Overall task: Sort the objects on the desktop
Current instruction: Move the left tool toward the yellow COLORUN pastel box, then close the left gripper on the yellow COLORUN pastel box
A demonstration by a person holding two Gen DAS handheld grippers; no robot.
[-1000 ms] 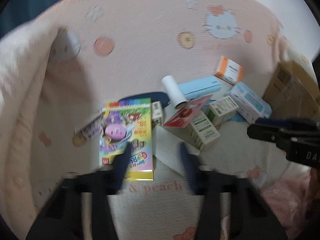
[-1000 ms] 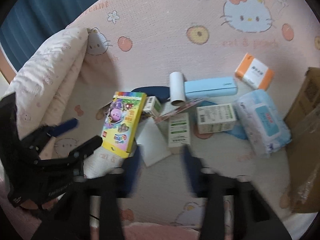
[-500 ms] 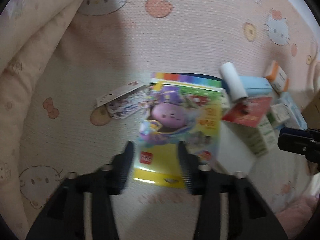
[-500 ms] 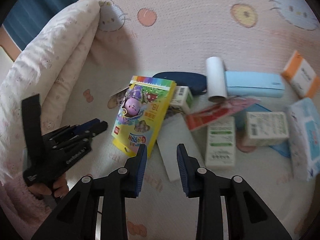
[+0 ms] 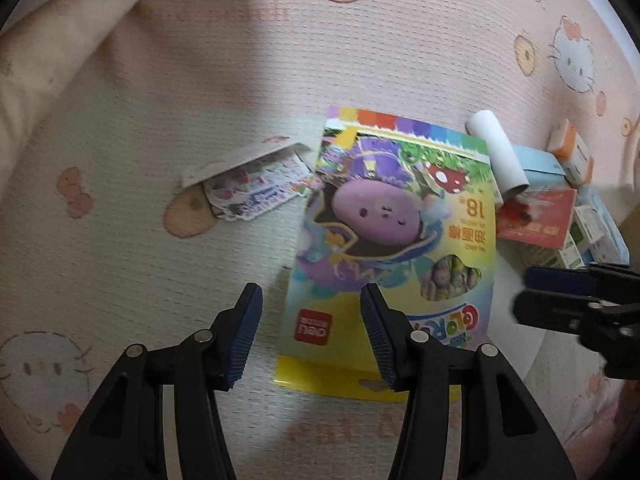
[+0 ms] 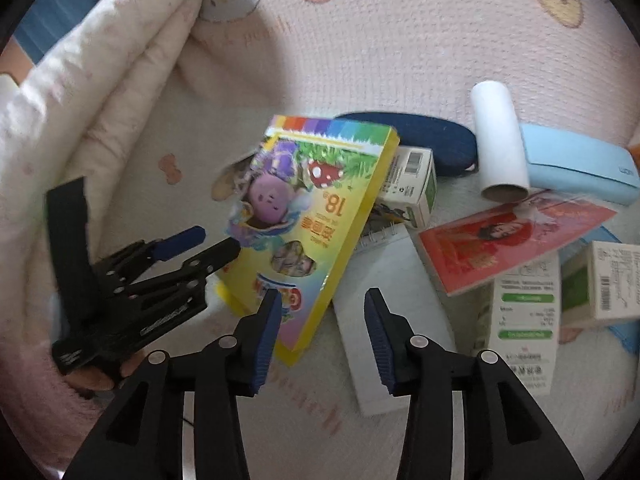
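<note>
A yellow crayon box [image 5: 394, 248] with a purple cartoon figure lies on the pink bed sheet; it also shows in the right wrist view [image 6: 316, 220]. My left gripper [image 5: 310, 336] is open, its jaws straddling the box's near left corner, just above it. My right gripper [image 6: 320, 336] is open and empty, low over the box's near right corner and a white notepad [image 6: 384, 304]. The left gripper shows at the left in the right wrist view [image 6: 200, 244], and the right gripper at the right edge of the left wrist view [image 5: 560, 292].
A sticker card [image 5: 248, 184] lies left of the box. A pile sits to the right: white roll [image 6: 498, 144], light blue case [image 6: 576, 164], dark blue case [image 6: 412, 140], red card [image 6: 508, 240], several small white-and-green boxes [image 6: 524, 312]. A folded quilt [image 6: 88, 80] rises at the left.
Both grippers have moved in closer and lower toward the crayon box. The left one shifted left along it, so its jaws now straddle the near left corner.
</note>
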